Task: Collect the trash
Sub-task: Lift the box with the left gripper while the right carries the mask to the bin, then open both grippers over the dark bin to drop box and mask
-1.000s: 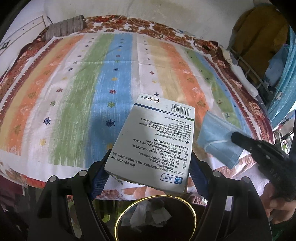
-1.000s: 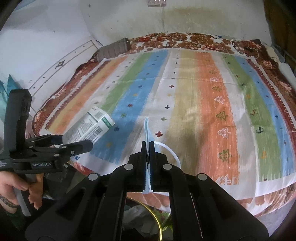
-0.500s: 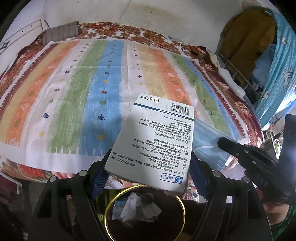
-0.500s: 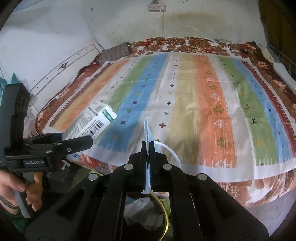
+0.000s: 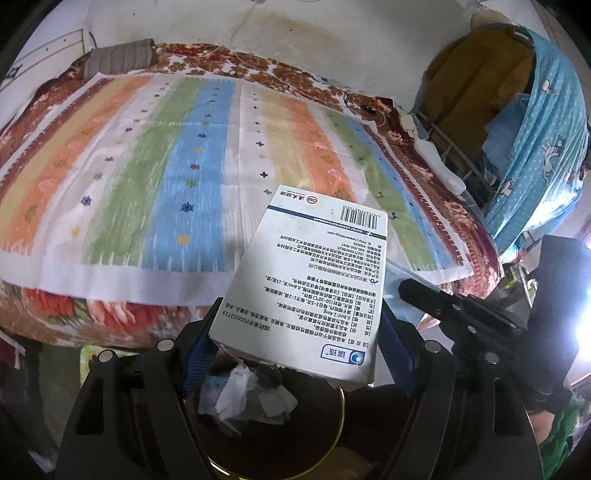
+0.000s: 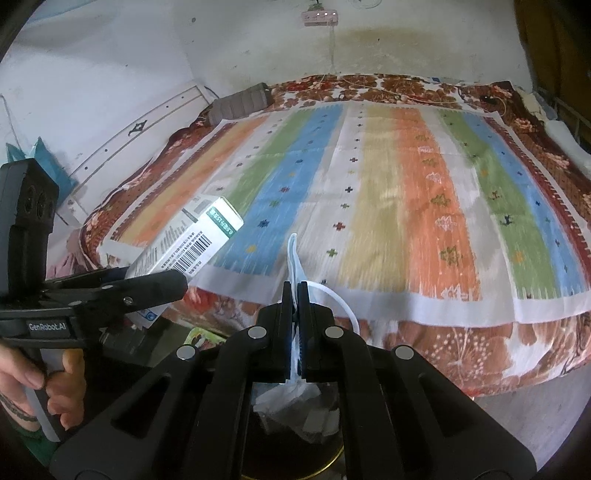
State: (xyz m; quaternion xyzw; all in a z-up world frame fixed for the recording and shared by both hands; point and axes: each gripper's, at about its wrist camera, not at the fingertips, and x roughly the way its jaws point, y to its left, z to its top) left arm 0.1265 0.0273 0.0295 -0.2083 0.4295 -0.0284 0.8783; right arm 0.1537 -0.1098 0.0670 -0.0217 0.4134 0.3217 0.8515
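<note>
Beside the striped bed, both grippers hang over the bin, left gripper clamped on a box, right gripper pinching a mask, poised for dropping.

Matt printed cardboard box, woven bedspread

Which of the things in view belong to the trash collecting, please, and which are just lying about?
Part of the job:
- white medicine box, clamped in the left gripper
- blue face mask, pinched in the right gripper
- gold-rimmed bin below, with crumpled paper inside

Just lying about:
- striped bedspread
- striped pillow
- power strip on the wall
</note>
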